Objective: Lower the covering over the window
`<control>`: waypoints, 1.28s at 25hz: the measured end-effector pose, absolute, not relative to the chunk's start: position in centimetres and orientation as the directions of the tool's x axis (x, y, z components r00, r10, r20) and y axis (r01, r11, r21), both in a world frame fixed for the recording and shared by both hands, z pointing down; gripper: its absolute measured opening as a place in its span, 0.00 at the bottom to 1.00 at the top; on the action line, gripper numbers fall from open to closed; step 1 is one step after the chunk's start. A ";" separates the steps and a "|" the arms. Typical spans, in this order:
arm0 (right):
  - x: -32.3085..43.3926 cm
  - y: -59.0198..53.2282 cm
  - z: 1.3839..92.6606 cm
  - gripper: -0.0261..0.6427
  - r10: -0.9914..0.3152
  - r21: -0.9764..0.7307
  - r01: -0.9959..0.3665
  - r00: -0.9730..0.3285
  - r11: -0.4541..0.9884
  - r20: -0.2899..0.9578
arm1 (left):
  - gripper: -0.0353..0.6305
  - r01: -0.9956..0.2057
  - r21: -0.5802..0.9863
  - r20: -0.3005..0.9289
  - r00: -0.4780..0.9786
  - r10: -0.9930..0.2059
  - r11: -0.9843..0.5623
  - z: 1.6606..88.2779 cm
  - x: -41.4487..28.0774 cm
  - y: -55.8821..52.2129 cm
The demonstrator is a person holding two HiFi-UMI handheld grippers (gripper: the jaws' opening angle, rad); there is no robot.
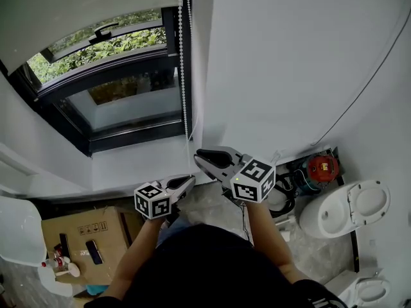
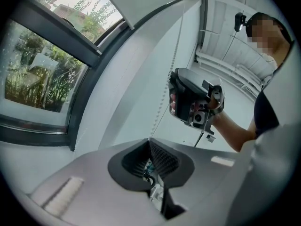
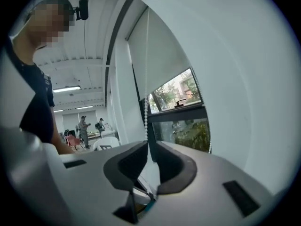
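Note:
The white roller blind [image 1: 83, 11] is rolled high, and the dark-framed window [image 1: 122, 101] below it is uncovered. Its bead chain [image 1: 184, 76] hangs down the window's right edge. My left gripper [image 1: 190, 180] is low, shut on the chain [image 2: 169, 79], which runs straight into its closed tips [image 2: 149, 142]. My right gripper [image 1: 198, 154] is just above it and close to the chain. In the right gripper view a narrow gap shows between its jaws [image 3: 150, 149], and the chain [image 3: 146, 121] runs down into that gap. The blind [image 3: 160, 55] hangs above the glass there.
A white wall [image 1: 289, 63] stands right of the window. On the floor below are a cardboard box [image 1: 90, 236], a white chair [image 1: 19, 230], a toilet [image 1: 343, 210] and a red object [image 1: 322, 167]. People stand far off in the room [image 3: 84, 126].

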State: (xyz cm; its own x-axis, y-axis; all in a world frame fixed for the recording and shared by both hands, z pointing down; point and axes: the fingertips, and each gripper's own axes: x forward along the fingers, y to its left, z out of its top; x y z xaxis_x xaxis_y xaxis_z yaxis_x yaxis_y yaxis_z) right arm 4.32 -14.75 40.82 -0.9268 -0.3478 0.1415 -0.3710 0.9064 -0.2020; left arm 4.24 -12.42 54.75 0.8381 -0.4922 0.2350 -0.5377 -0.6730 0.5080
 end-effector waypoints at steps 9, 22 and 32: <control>1.3 -14.4 39.6 0.06 -0.307 -0.204 -0.325 -0.945 0.924 0.115 | 0.07 -0.538 0.509 0.230 0.837 -0.496 -0.672 54.7 3.9 -12.0; 0.8 -14.3 45.4 0.06 -0.332 -0.166 -0.393 -0.892 0.904 0.307 | 0.07 -0.561 0.484 0.400 0.824 -0.400 -0.671 59.3 4.8 -9.4; 0.6 -14.4 46.1 0.06 -0.281 -0.260 -0.358 -0.915 0.897 0.290 | 0.07 -0.522 0.553 0.288 0.851 -0.438 -0.650 57.7 4.4 -9.9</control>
